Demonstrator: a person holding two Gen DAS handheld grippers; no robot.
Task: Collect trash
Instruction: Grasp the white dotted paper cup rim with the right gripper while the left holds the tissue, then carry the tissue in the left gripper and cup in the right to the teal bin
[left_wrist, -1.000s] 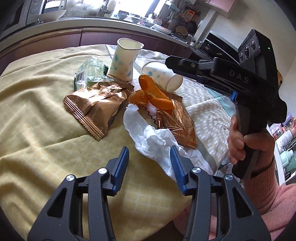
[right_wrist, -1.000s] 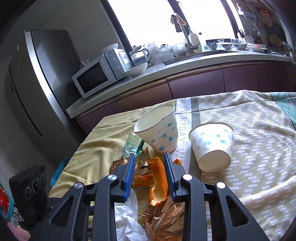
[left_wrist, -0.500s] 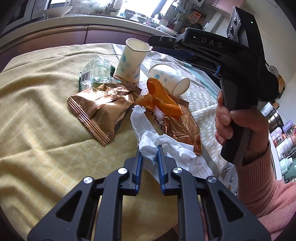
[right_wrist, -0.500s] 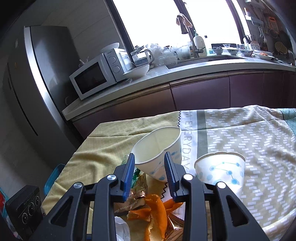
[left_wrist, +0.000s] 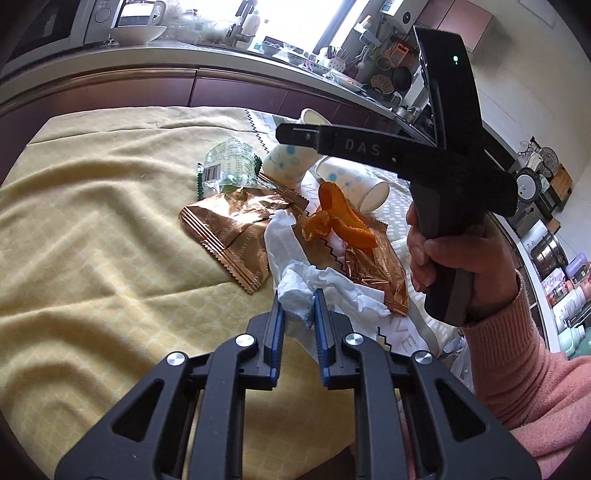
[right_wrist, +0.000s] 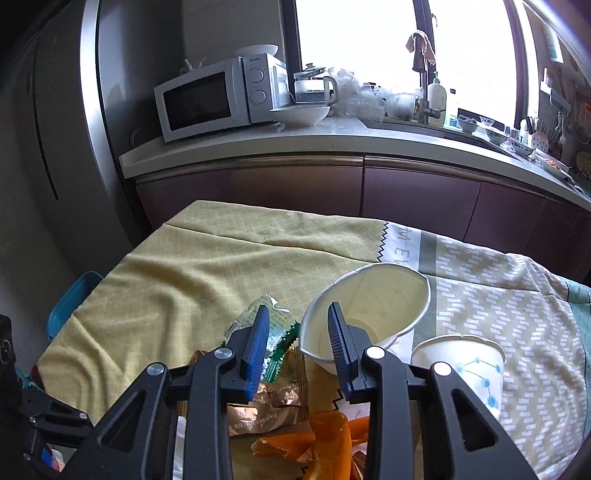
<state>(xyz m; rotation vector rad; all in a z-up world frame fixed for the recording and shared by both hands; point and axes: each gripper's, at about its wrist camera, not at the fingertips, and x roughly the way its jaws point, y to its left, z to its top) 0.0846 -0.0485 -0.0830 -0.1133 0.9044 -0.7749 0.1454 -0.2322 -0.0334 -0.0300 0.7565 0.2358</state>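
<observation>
Trash sits heaped toward the right side of the yellow tablecloth (left_wrist: 92, 229), and I work across it from the left. Farthest left lies a clear green-edged wrapper (left_wrist: 227, 166), then a bronze foil packet (left_wrist: 231, 230) near the cloth's middle. My left gripper (left_wrist: 295, 308) is clamped on the crumpled white tissue (left_wrist: 295, 299) near the front edge; I judge that grip sound, so I'd lift gently to keep trailing paper from dragging the orange peel (left_wrist: 338, 218) or the second foil packet (left_wrist: 373, 273). Further right, my right gripper (right_wrist: 299, 334) has its jaws narrowing, one finger outside and one inside the rim of the upright paper cup (right_wrist: 369, 314), not yet pinching. I'd centre the wall between the pads before squeezing, lightly, since thin paper buckles. A tipped cup (right_wrist: 465, 365) lies beside it.
</observation>
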